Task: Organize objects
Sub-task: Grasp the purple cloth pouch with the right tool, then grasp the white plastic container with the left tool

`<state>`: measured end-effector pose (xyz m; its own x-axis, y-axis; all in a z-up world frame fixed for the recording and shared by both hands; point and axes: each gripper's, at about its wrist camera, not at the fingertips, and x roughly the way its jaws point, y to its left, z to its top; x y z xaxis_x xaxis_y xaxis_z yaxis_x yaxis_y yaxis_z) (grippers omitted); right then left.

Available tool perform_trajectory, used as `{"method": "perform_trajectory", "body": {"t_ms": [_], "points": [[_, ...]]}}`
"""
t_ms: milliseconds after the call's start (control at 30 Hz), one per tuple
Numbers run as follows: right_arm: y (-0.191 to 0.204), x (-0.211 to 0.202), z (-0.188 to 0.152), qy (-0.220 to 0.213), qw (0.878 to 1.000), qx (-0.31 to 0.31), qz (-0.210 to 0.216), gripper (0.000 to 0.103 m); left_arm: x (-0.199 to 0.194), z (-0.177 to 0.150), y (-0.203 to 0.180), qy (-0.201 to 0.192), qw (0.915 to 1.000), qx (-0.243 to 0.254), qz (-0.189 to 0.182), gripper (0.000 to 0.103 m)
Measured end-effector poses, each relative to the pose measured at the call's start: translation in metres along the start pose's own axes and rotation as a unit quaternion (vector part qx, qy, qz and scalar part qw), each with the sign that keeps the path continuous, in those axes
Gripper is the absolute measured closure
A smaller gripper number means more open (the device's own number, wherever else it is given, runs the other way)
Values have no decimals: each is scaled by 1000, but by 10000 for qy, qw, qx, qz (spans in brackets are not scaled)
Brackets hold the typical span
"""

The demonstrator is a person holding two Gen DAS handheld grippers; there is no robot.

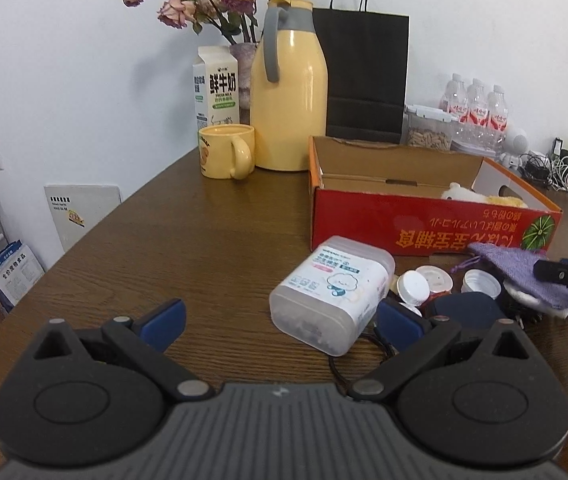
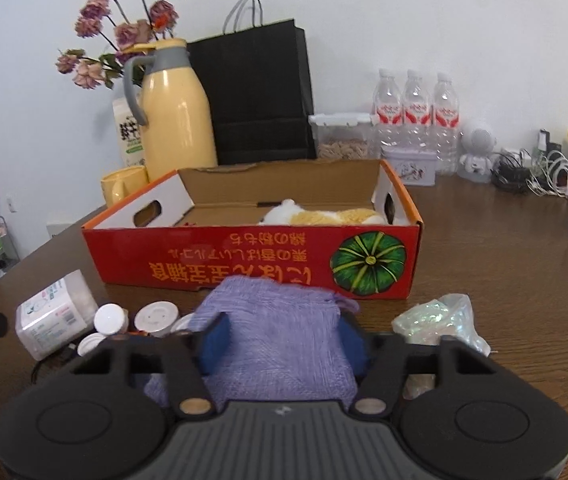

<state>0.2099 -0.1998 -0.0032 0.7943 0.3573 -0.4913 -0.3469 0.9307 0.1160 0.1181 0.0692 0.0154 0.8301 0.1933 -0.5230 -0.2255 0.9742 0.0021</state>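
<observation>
**Brown table, red box, purple pouch in the jaws**

A brown wooden table (image 1: 211, 216) stands against a white wall. Nearest, the right gripper (image 2: 281, 340) has its blue pads pressed on a purple cloth pouch (image 2: 279, 320); the left gripper (image 1: 279, 322) stands wide with nothing between its pads, beside a lying clear plastic tub (image 1: 332, 292). Only the right view shows a crumpled iridescent bag (image 2: 440, 318). Beyond, the open red cardboard box (image 2: 243, 256) holds a plush toy (image 2: 324, 214). Only the left view shows the whole yellow mug (image 1: 225, 152).

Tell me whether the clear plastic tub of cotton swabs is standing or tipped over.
Tipped over: the tub lies on its side on the table, label facing up.
</observation>
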Motion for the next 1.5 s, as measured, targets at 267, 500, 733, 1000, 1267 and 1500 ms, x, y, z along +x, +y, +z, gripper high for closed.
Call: {"method": "perform_trajectory", "body": {"t_ms": [267,500,733,1000,1267,1500], "points": [[-1,-3,-6,-217,9997,-27,78,74,9,0,-4,78,10000,22,-1,0],[-4,-3,-7,-209,9988,91,423,24,40,13,-17,196,9992,274,-196,0],[0,0,-9,-133,9991,3,392,21,76,15,-19,547,9971,117,-520,2],[4,-3,-13,-172,9993,-199,260,61,67,7,-15,291,9969,-96,-720,27],[6,-4,-14,-132,9986,-258,446,86,64,6,-11,209,9977,-206,-618,28],[7,-10,-16,-257,9977,-264,564,100,60,5,-8,94,9974,-300,-649,31]]}}
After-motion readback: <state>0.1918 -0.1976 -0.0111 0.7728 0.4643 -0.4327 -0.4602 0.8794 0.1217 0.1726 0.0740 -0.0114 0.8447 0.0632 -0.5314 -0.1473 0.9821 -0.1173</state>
